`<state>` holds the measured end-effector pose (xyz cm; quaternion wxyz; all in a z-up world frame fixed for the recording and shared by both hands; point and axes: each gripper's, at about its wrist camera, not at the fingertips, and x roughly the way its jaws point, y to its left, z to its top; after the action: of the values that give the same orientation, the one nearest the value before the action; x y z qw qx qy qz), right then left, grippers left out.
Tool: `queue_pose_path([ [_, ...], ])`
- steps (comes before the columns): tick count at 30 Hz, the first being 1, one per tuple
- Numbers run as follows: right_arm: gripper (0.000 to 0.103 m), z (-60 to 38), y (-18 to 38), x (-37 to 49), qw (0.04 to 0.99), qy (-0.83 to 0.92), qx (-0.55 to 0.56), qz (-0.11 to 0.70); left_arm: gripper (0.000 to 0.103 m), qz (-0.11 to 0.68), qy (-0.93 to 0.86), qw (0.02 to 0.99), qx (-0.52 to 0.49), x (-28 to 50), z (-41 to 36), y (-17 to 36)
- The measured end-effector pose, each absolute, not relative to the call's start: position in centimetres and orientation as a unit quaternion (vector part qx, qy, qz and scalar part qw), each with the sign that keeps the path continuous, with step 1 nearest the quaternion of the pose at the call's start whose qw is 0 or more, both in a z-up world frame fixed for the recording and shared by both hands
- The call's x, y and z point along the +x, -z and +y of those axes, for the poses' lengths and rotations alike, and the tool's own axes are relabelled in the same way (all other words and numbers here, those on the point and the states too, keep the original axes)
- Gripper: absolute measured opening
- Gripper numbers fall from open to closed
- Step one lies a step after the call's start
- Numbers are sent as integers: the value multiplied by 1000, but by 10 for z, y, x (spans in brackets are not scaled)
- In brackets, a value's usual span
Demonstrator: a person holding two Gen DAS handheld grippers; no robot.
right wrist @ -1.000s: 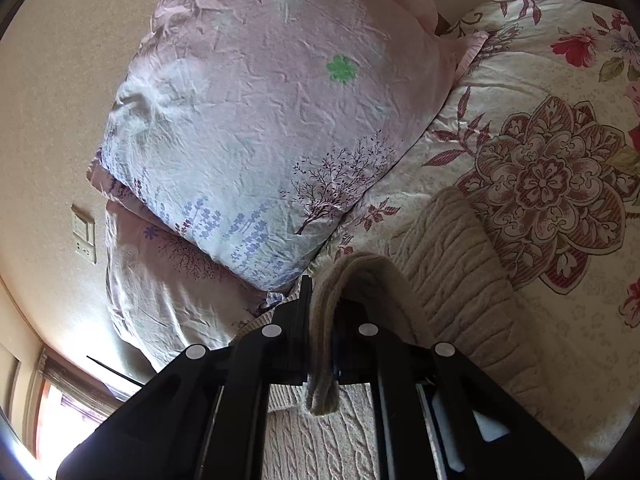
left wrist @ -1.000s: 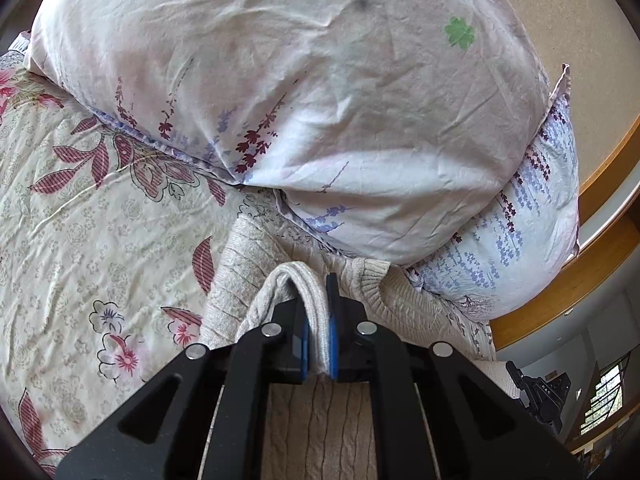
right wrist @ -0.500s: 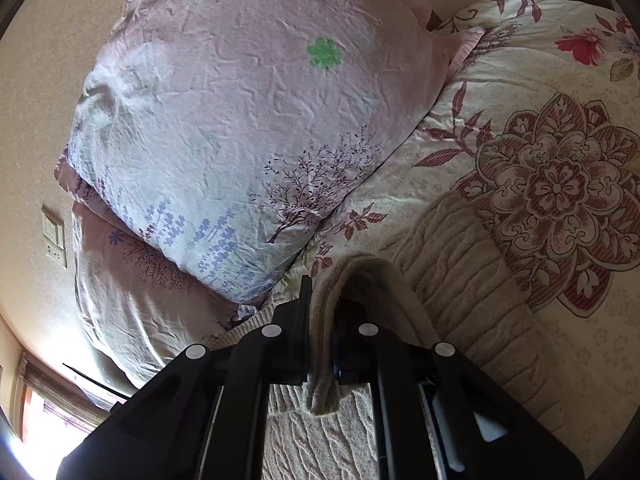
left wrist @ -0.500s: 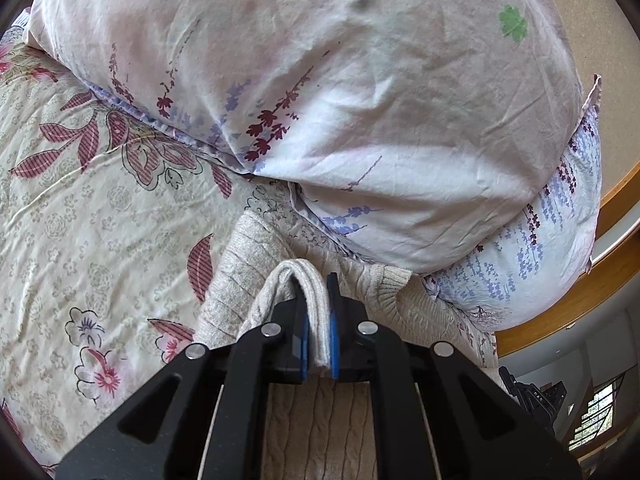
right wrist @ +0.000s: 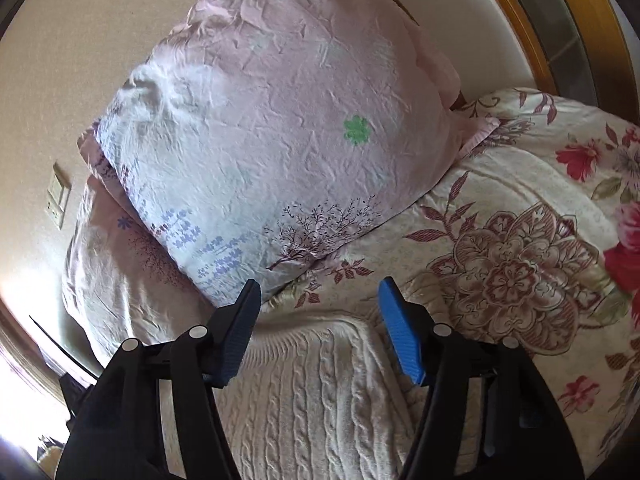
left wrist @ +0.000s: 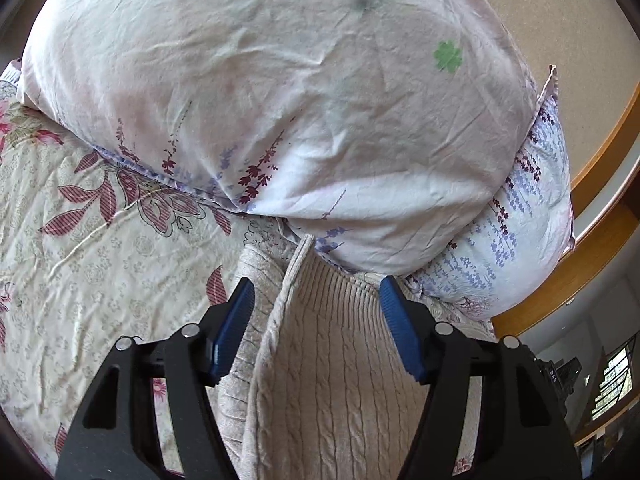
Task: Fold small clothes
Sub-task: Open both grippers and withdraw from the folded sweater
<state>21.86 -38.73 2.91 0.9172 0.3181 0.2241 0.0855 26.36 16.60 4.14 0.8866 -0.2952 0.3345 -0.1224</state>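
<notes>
left wrist view looks over a bed, and everything here is placed against the big pink pillow [left wrist: 280, 100], which fills the upper half. left of that pillow and below it spreads a cream bedspread [left wrist: 80, 272] printed with maroon leaves and flowers, creased in long wrinkles. directly under the pillow's lower edge lies the beige cable-knit sweater [left wrist: 332, 380], its ribbed end touching the pillow and one folded edge standing up as a ridge. the left gripper [left wrist: 316, 324] hangs over the sweater, its blue pads spread wide, having just been opening; the knit lies between them, not pinched. right of the pillow a second pillow [left wrist: 520, 248] with lilac sprigs is squashed beneath it, then a beige wall [left wrist: 568, 20] and a wooden frame [left wrist: 600, 208].

from the right wrist, the wall with a pale switch plate [right wrist: 58, 200] sits left of the pillow, a bright window glare lower still. the right gripper [right wrist: 320, 328] is below the pillow, likewise spread wide after just opening, with the flat sweater under it and free of both pads. right of the pillow the bedspread shows a large maroon flower, and a wooden headboard [right wrist: 520, 20] curves above.
</notes>
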Motion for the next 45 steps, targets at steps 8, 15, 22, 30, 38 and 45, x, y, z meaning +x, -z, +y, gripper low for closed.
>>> queue_pose_path([
  [8, 64, -373, -27, 228, 920, -104, 278, 256, 64, 364, 113, 886, -265, 268, 161, -34],
  [15, 67, -369, -19, 231, 898, -162, 306, 271, 65, 376, 106, 887, -245, 270, 154, -32],
  [22, 102, -314, -45, 219, 913, -150, 223, 307, 81, 382, 91, 889, -235, 266, 161, -36],
  [30, 102, -242, -45, 226, 907, -55, 141, 393, 97, 414, 64, 891, -173, 267, 153, -32],
  [38, 102, -157, -25, 240, 905, 26, -56, 421, 99, 455, 63, 876, -146, 273, 144, -17],
  [45, 102, -161, -5, 249, 900, 26, -29, 434, 97, 469, 79, 864, -168, 274, 141, -11],
])
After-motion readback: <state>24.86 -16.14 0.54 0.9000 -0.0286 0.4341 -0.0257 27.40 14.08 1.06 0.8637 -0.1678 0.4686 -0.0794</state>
